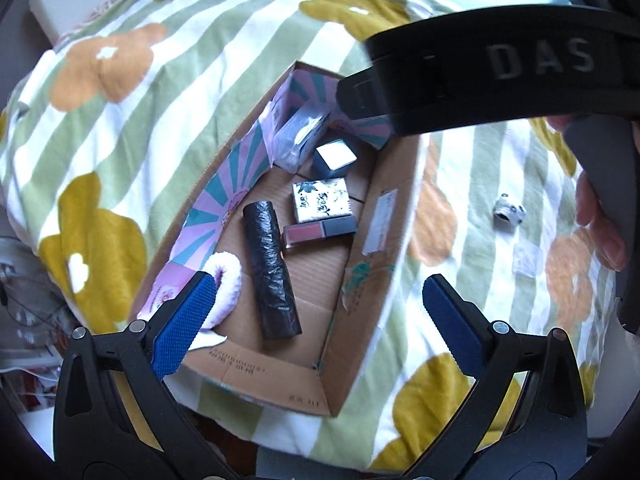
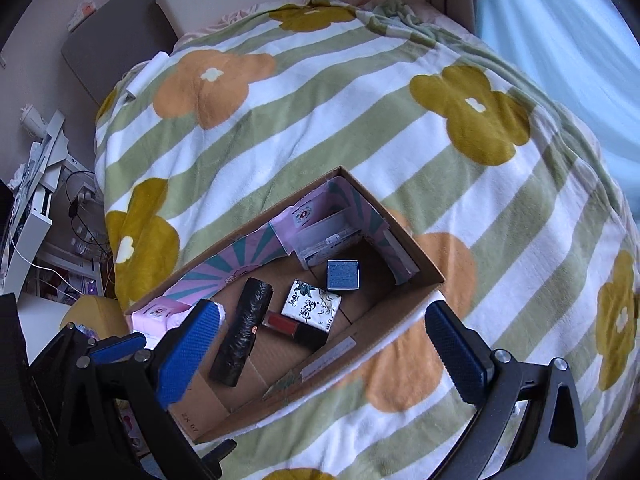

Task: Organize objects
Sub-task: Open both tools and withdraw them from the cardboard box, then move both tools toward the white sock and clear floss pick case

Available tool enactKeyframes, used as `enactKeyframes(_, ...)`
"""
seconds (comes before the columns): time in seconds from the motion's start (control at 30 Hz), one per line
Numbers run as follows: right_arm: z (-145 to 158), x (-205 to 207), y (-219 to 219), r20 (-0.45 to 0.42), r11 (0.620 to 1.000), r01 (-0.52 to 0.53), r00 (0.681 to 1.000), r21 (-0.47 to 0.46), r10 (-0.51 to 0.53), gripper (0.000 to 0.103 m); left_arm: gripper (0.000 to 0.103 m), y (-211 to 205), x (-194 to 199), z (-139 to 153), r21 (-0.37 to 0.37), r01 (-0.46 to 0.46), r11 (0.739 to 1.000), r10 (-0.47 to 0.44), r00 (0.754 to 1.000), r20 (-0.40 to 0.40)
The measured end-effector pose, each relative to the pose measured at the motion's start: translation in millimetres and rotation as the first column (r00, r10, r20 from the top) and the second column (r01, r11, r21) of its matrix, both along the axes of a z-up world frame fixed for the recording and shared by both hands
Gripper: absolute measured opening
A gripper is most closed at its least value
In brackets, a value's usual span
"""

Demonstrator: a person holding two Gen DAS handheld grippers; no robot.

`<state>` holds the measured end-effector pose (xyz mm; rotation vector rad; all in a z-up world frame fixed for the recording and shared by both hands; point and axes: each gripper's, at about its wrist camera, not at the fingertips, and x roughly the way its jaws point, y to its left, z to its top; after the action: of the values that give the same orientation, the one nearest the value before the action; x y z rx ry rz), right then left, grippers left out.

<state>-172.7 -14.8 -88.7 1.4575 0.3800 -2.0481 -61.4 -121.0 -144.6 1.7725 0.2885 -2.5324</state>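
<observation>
An open cardboard box (image 1: pixel 384 216) (image 2: pixel 428 276) lies on a flowered striped blanket. Inside lie a black bag roll (image 1: pixel 271 270) (image 2: pixel 242 330), a red and black case (image 1: pixel 320 231) (image 2: pixel 296 330), a white patterned box (image 1: pixel 322 200) (image 2: pixel 312 304), a small blue box (image 1: pixel 334 158) (image 2: pixel 343 276), a clear wrapped pack (image 1: pixel 300 136) (image 2: pixel 324 240) and a white fluffy item (image 1: pixel 224 292). My left gripper (image 1: pixel 316 320) is open and empty above the box's near end. My right gripper (image 2: pixel 320 348) is open and empty over the box; its body (image 1: pixel 480 76) crosses the left wrist view.
A small silver and white object (image 1: pixel 509 213) and a pale square packet (image 1: pixel 528 258) lie on the blanket right of the box. A white roll (image 2: pixel 146 74) lies at the blanket's far left edge. Shelves and cables (image 2: pixel 52 216) crowd the floor left.
</observation>
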Motion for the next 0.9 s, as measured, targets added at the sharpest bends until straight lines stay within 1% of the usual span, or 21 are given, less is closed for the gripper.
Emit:
enactKeyframes(0.03, 9, 5, 6, -0.006, 1.000, 0.016, 1.000, -0.007, -0.016, 0.103, 0.103, 1, 6, 12, 0.001, 0.009, 1.000, -0.009, 1.000, -0.005)
enactKeyframes(0.17, 36, 28, 33, -0.032, 0.996, 0.090, 0.995, -0.026, -0.091, 0.103, 0.103, 9, 22, 44, 0.005, 0.054, 0.999, -0.054, 0.998, -0.028)
enactKeyframes(0.27, 51, 45, 57, -0.058, 0.987, 0.162, 0.985, -0.025, -0.163, 0.103, 0.103, 15, 28, 59, 0.004, 0.088, 0.996, -0.087, 0.995, -0.047)
enactKeyframes(0.37, 64, 63, 86, -0.077, 0.966, 0.254, 0.964, -0.037, -0.256, 0.102, 0.103, 22, 30, 77, 0.018, 0.120, 0.993, -0.118, 0.990, -0.071)
enactKeyframes(0.43, 70, 75, 106, -0.083, 0.946, 0.321, 0.942, -0.049, -0.324, 0.103, 0.103, 28, 31, 86, 0.027, 0.141, 0.990, -0.138, 0.986, -0.092)
enactKeyframes(0.53, 77, 94, 138, -0.094, 0.903, 0.427, 0.898, -0.055, -0.430, 0.102, 0.103, 41, 29, 99, -0.001, 0.175, 0.985, -0.174, 0.977, -0.122)
enactKeyframes(0.67, 81, 119, 174, -0.092, 0.834, 0.550, 0.829, -0.055, -0.552, 0.103, 0.103, 60, 23, 109, 0.003, 0.228, 0.974, -0.225, 0.963, -0.147)
enactKeyframes(0.77, 81, 139, 197, -0.117, 0.778, 0.627, 0.770, -0.043, -0.627, 0.103, 0.103, 76, 22, 117, -0.005, 0.262, 0.965, -0.259, 0.950, -0.175)
enactKeyframes(0.83, 80, 151, 210, -0.123, 0.745, 0.666, 0.736, -0.040, -0.665, 0.103, 0.103, 85, 22, 124, 0.001, 0.281, 0.960, -0.274, 0.939, -0.209)
enactKeyframes(0.9, 77, 163, 225, -0.122, 0.706, 0.707, 0.698, -0.037, -0.706, 0.103, 0.103, 93, 22, 127, 0.007, 0.303, 0.953, -0.294, 0.930, -0.221)
